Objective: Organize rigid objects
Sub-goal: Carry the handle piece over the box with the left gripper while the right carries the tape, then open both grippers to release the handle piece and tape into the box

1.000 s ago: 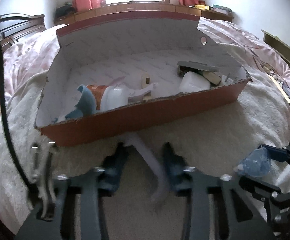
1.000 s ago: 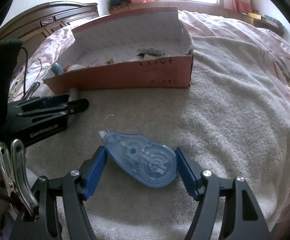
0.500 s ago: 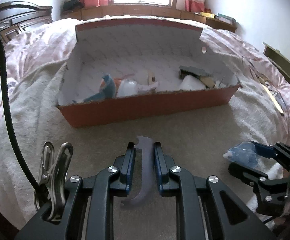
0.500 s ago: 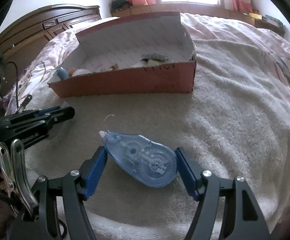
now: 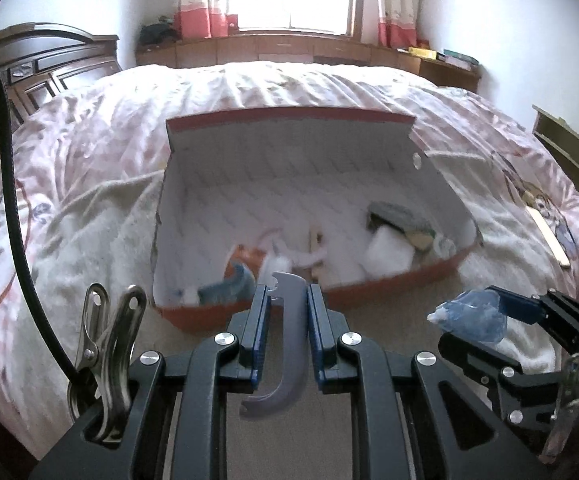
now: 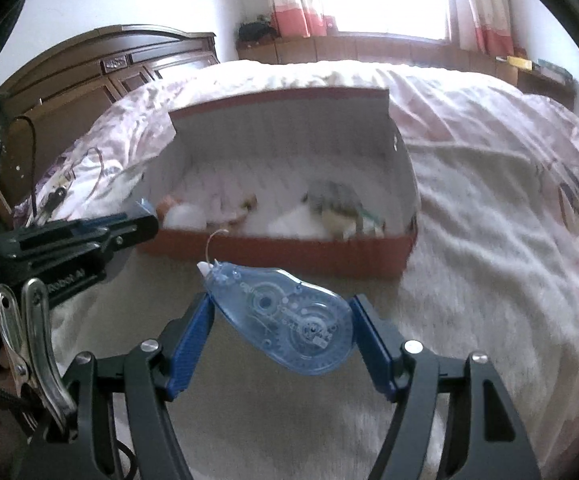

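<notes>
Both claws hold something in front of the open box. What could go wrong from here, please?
1. The right claw holds the tape roller only at its two ends, so it could twist out and fall.
2. The left claw pinches the thin curved hook, which could slip.
3. The box sits on a soft blanket and may tip if bumped.

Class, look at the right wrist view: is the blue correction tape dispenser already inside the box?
No: the right gripper holds the dispenser outside the box.
</notes>
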Motion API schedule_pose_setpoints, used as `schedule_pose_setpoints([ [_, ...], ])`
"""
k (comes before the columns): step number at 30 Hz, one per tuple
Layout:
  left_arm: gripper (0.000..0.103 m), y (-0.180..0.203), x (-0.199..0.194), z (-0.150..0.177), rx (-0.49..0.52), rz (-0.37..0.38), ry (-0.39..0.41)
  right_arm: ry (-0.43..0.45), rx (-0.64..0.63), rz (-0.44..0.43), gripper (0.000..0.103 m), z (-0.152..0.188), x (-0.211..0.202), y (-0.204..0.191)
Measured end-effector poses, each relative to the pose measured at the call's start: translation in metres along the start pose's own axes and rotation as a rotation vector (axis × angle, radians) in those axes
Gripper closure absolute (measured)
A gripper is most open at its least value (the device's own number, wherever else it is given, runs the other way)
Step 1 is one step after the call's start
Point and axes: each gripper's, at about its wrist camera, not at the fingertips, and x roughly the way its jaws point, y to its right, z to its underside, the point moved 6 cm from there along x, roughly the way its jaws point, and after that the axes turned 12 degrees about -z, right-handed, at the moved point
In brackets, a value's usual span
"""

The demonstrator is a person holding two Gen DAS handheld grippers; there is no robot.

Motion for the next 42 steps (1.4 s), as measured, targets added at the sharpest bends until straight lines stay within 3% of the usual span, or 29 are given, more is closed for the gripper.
schedule_pose_setpoints([
  [16, 0.084, 0.003, 0.056, -0.054, -0.032, -0.052, 0.003, 0.056, 0.032, 0.062, 0.03, -0.069, 0.036, 0.041],
  [28, 0.083, 0.008, 0.088, -0.06, -0.036, -0.066, -0.034, 0.035, 0.058, 0.083, 0.03, -0.076, 0.058, 0.065],
  [31, 0.071, 0.01, 0.092, -0.058, -0.034, -0.062, -0.056, 0.037, 0.048, 0.078, 0.029, -0.077, 0.06, 0.064],
  [34, 0.066, 0.01, 0.097, -0.056, -0.035, -0.072, -0.079, 0.039, 0.046, 0.072, 0.025, -0.078, 0.061, 0.063],
  [42, 0.065, 0.004, 0.1, -0.049, -0.053, -0.113, -0.101, 0.042, 0.043, 0.061, 0.022, -0.078, 0.062, 0.059],
])
